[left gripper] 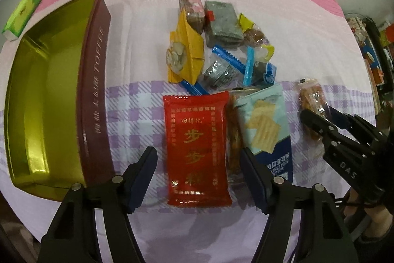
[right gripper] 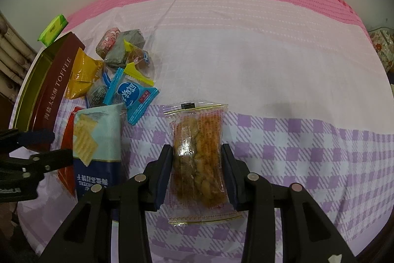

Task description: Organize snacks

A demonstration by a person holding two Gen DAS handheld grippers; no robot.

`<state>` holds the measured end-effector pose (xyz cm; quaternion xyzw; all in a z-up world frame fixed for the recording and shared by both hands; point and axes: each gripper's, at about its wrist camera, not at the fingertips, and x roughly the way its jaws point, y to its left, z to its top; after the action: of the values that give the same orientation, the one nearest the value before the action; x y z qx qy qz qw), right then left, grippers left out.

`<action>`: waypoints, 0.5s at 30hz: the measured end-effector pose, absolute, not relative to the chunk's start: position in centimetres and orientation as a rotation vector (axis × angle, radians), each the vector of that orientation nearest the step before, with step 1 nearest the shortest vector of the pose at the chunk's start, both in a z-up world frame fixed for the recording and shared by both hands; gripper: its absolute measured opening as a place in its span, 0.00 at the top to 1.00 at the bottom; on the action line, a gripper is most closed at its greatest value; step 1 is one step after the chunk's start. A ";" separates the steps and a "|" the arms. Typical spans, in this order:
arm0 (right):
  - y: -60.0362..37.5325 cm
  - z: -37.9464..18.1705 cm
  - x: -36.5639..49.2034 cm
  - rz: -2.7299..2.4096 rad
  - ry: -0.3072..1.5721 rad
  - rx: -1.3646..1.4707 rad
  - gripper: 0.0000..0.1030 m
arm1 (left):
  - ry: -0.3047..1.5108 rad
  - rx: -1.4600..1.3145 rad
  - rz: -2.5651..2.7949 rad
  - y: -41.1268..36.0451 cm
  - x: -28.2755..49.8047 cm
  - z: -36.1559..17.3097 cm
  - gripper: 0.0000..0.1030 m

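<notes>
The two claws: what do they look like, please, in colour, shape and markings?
Both the left claw and the right claw are black, with angular arms joined by round silver pins. The fingers carry dark blue pads. White letters "DAS" mark the right one's side.

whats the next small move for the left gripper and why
Probably close on the red packet: the left gripper straddles it, fingers not yet touching. The right gripper already pinches the clear snack pack, and the tin sits open.
</notes>
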<state>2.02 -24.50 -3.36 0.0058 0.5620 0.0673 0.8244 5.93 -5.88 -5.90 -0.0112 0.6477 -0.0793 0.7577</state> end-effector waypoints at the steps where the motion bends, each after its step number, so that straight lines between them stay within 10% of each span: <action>1: -24.5 -3.4 1.9 0.143 1.195 0.015 0.64 | 1.418 -0.030 -0.175 -5.9 6.0 -6.1 0.34; 15: -25.0 -3.4 1.9 0.145 1.196 0.035 0.63 | 1.388 -0.056 -0.187 -5.1 6.2 -6.7 0.37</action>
<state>1.86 -24.99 -3.39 0.0164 0.5626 0.0680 0.8238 6.16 -5.13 -6.74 -0.0260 0.6386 -0.0862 0.7643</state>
